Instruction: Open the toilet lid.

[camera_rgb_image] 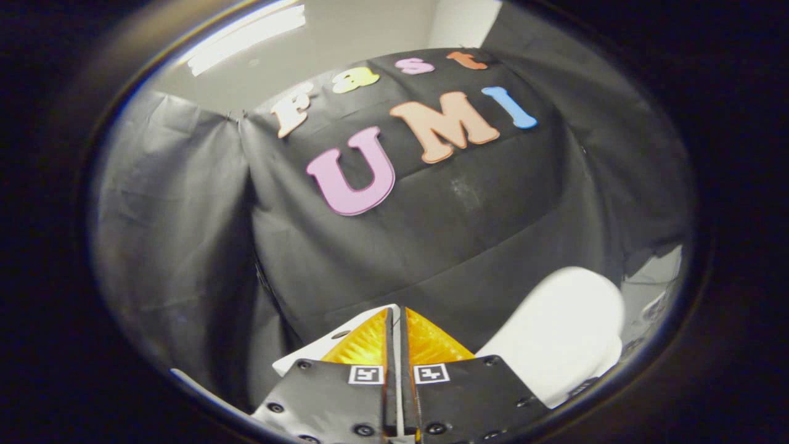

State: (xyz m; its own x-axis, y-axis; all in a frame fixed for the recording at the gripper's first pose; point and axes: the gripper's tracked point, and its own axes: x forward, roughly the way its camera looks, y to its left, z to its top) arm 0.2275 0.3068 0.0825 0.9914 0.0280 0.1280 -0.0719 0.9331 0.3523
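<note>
Black cloth drapes the booth wall (382,246) on all sides, with a pale ceiling (345,37) and a strip light (246,34) above it, as the tool (396,327) points upward and away from the floor. Its two fingers (363,342) stand almost together, with only a thin slit between them, and a thin white edge shows in that slit and just to the left of the fingers; it looks like the rim of the smooth white plastic toilet lid (311,354), pinched between them, though the grip itself is too close to the lens to confirm. A rounded white ceramic body (561,327), probably the toilet's cistern or bowl, sits just beyond the fingers to the right and reaches back toward the cloth. Judging by the steep upward aim and the white panel riding with the fingers, the lift appears well under way, perhaps near its end; what seems left is to bring the lid to rest upright and let go. No container's contents can be made out: the bowl's inside is hidden from this angle.
</note>
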